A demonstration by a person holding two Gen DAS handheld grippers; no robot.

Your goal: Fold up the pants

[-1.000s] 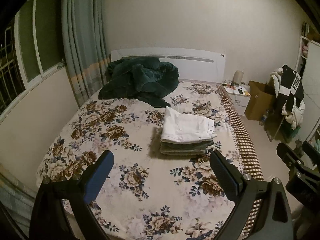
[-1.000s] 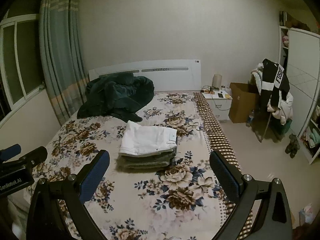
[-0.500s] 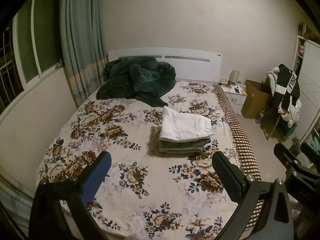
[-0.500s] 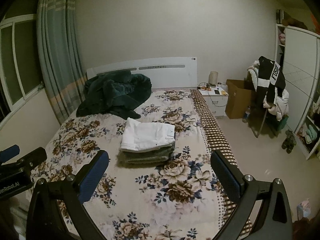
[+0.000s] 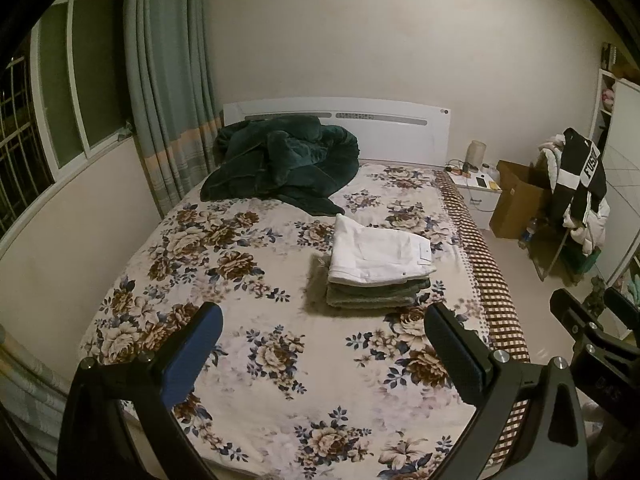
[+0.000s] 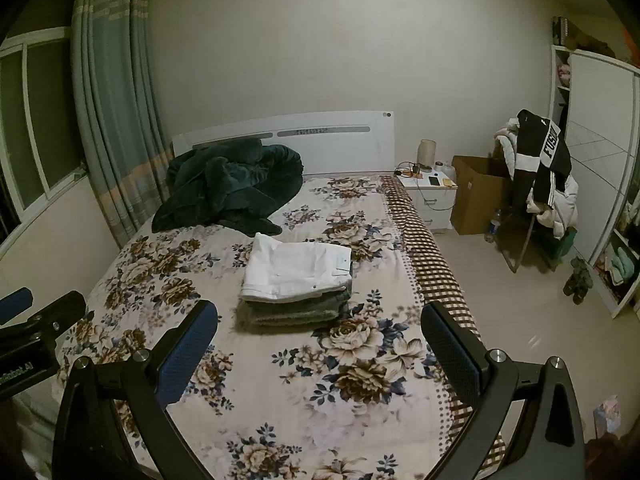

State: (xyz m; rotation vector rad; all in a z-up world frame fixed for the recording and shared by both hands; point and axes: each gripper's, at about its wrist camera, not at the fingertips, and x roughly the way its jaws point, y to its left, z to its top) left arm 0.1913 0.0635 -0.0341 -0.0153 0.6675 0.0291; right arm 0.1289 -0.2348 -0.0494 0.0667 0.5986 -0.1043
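Left gripper (image 5: 322,330) hovered above bed (image 5: 248,344) foot, jaws spread, empty. Folded white pants (image 5: 376,256) topped stack (image 5: 372,294) mid-bed, toward bed's right edge. Right gripper (image 6: 318,328) hovered alongside, jaws spread, empty.

The floral bed (image 5: 248,344) carries a dark green blanket (image 5: 280,160) and folded white pants (image 5: 376,254) atop perhaps grey-green garments (image 5: 372,294).

Folded pants (image 5: 376,254) lie atop a stack (image 5: 370,294) mid-bed (image 5: 240,360), blanket (image 5: 280,160) behind, nightstand (image 5: 478,190) right.
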